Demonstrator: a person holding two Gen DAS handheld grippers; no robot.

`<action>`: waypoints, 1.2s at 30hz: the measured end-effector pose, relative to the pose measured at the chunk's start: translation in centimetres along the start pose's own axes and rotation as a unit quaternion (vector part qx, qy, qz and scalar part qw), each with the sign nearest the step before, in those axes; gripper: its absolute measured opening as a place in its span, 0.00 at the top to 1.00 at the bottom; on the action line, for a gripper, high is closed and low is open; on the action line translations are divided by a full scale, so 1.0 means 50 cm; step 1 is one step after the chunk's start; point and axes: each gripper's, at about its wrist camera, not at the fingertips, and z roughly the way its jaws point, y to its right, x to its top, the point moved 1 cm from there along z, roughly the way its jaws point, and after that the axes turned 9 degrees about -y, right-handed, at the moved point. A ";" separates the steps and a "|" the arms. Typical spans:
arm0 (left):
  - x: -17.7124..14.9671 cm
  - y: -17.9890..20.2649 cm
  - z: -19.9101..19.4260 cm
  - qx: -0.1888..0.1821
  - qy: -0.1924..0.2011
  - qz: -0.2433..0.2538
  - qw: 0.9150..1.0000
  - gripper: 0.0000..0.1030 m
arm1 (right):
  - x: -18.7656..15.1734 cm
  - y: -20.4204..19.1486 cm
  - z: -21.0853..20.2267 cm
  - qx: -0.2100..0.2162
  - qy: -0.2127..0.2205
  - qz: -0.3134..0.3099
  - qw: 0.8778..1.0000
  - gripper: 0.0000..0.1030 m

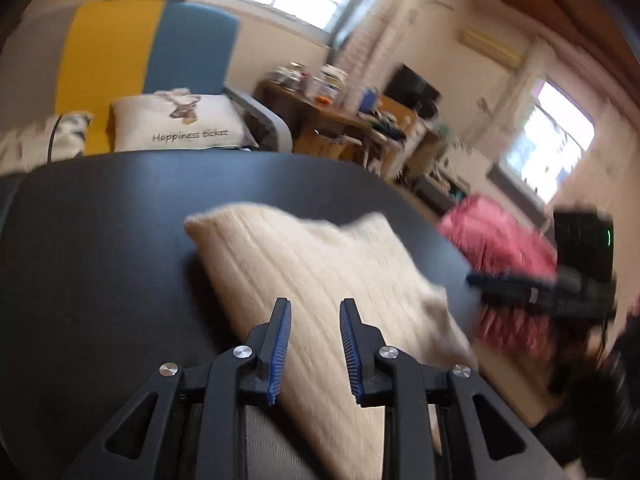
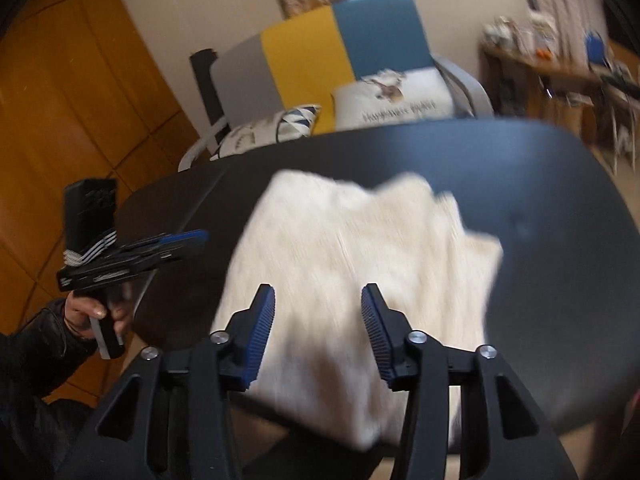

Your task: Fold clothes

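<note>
I have a dark round table [image 2: 540, 208] in front of me, and its far rim curves clear of everything; bare dark top runs wide on both sides of the cloth. Behind it sits a sofa [image 2: 320, 44] in grey, yellow and blue, with a printed cushion [image 1: 180, 122] just past the table's far edge. Off the table's right side, in the left wrist view, a pink garment [image 1: 500, 248] lies beyond the rim.

The cream knit sweater [image 2: 352, 264] lies folded flat near the middle of the table, running toward me, and its near end hangs over the near edge. Its ribbed knit shows in the left view; the right view is blurred. The far corners look a little raised and uneven.

My left gripper [image 1: 315, 344] is above the sweater's near part, its blue pads apart with nothing between them. My right gripper [image 2: 318, 332] is also over the sweater, its pads set wider apart and holding nothing. The left hand [image 2: 96, 316], in a dark sleeve, shows off the table's left edge.
</note>
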 end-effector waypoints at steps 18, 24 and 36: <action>0.108 -0.019 0.116 0.014 -0.035 0.081 0.996 0.74 | 0.026 0.196 0.068 0.076 -0.002 0.091 0.993 0.52; 0.107 0.061 0.161 0.018 -0.053 0.169 0.984 0.74 | 0.094 0.273 0.109 0.099 -0.016 0.104 0.989 0.42; 0.050 0.117 0.227 -0.012 -0.102 0.204 0.974 0.73 | 0.073 0.352 0.197 0.180 -0.069 0.207 0.959 0.39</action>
